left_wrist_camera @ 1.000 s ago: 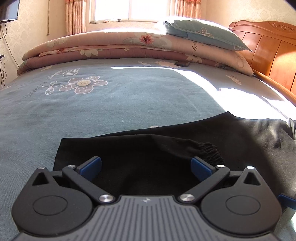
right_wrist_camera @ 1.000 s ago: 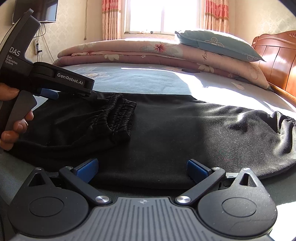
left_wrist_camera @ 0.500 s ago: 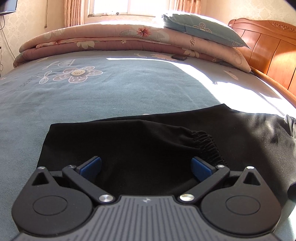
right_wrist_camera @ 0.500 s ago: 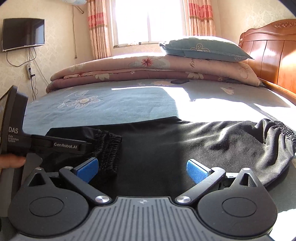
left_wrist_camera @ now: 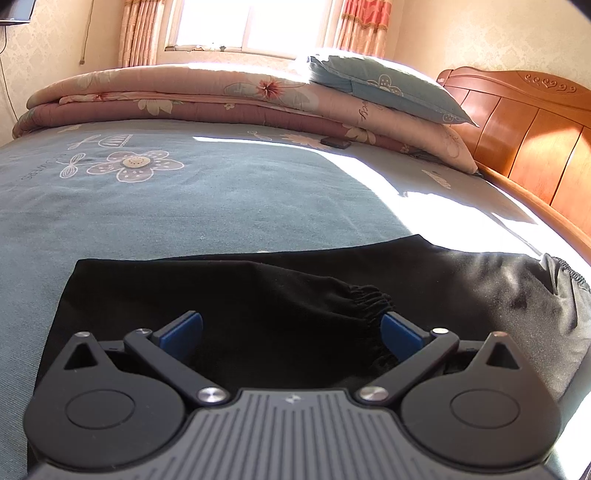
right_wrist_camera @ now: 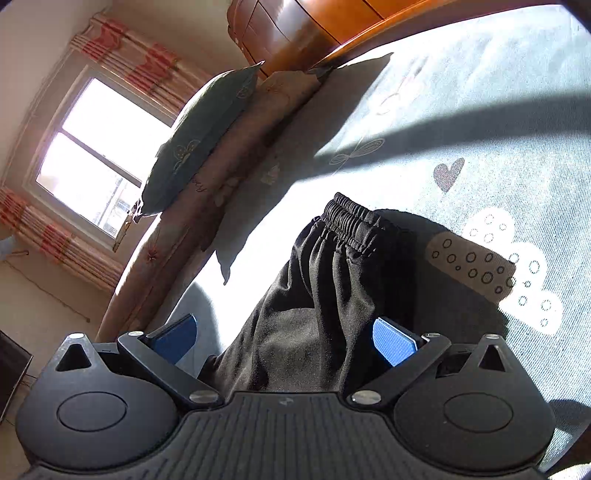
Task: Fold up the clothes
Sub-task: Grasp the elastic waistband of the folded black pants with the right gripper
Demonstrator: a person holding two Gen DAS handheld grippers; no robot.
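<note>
Black trousers (left_wrist_camera: 461,291) lie across the blue-grey bed sheet (left_wrist_camera: 221,192), one leg folded back so its gathered elastic cuff (left_wrist_camera: 369,299) rests on top. My left gripper (left_wrist_camera: 291,332) hovers open over that folded leg, nothing between its blue pads (left_wrist_camera: 183,328). In the right wrist view the camera is rolled sideways. The trousers (right_wrist_camera: 317,295) run away from it to the elastic waistband (right_wrist_camera: 351,218). My right gripper (right_wrist_camera: 284,338) stands open with the black cloth lying between its pads (right_wrist_camera: 393,341), apart from both.
A folded floral quilt (left_wrist_camera: 207,99) and a blue pillow (left_wrist_camera: 384,92) are stacked at the far side of the bed. A wooden headboard (left_wrist_camera: 524,144) runs along the right. A small dark object (left_wrist_camera: 335,142) lies by the quilt. A window (left_wrist_camera: 236,26) with curtains is behind.
My right gripper has swung to the waistband end of the trousers and rolled sideways; the left gripper is no longer in its view. The left gripper has barely shifted.
</note>
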